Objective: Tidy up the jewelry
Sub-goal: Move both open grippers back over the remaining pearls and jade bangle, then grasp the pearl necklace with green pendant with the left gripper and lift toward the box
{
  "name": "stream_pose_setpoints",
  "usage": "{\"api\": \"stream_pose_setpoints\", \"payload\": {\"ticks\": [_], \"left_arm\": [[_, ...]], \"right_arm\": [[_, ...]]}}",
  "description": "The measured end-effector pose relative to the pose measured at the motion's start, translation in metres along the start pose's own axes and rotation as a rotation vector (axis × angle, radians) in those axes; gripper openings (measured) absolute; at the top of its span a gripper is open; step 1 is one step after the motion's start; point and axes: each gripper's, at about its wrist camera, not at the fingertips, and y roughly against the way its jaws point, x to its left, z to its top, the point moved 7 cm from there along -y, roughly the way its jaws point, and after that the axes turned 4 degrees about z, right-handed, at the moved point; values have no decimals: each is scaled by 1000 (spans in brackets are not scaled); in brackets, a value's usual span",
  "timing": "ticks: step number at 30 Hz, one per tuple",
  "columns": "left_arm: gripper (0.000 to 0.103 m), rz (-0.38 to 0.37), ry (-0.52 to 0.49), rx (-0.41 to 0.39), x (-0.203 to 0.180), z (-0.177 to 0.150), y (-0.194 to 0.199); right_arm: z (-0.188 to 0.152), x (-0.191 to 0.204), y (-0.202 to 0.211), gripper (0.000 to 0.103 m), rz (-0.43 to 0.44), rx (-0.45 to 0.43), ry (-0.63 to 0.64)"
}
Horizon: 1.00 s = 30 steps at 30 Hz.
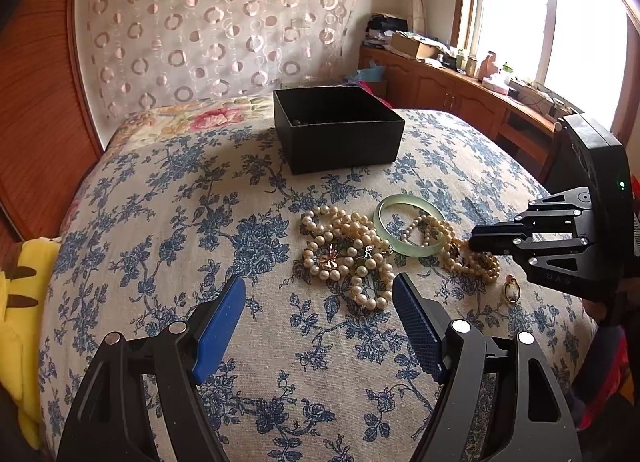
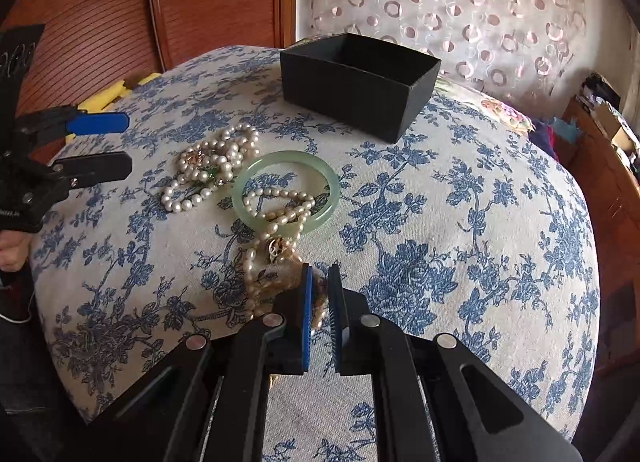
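Observation:
An open black box (image 1: pixel 338 127) stands at the far side of the blue-flowered bed cover; it also shows in the right wrist view (image 2: pixel 358 83). In front of it lie a pile of pearl strands (image 1: pixel 346 256) (image 2: pixel 212 165), a pale green jade bangle (image 1: pixel 410 229) (image 2: pixel 286 189), a second pearl strand (image 1: pixel 472 258) (image 2: pixel 276 262) draped through the bangle, and a small gold ring (image 1: pixel 511 290). My left gripper (image 1: pixel 320 326) (image 2: pixel 100 145) is open and empty, just short of the pearl pile. My right gripper (image 2: pixel 319 290) (image 1: pixel 480 240) is shut on the second pearl strand's near end.
A wooden wardrobe (image 1: pixel 36 101) stands left of the bed. A yellow plush toy (image 1: pixel 16 302) lies at the bed's left edge. A cluttered wooden sideboard (image 1: pixel 460 81) runs under the window at the right. A patterned curtain (image 1: pixel 216 25) hangs behind the bed.

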Motion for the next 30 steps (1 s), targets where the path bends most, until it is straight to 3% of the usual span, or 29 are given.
{"api": "stream_pose_setpoints", "payload": {"ticks": [7, 12, 22, 30], "left_arm": [[73, -5, 5, 19, 2, -2, -7], [72, -23, 64, 19, 14, 1, -14], [39, -52, 82, 71, 31, 17, -39], [31, -86, -1, 140, 14, 28, -67]], "right_arm": [[-1, -21, 1, 5, -73, -41, -68], [-1, -24, 0, 5, -56, -52, -80], [-3, -22, 0, 5, -60, -56, -78], [-3, -24, 0, 5, -55, -58, -85]]}}
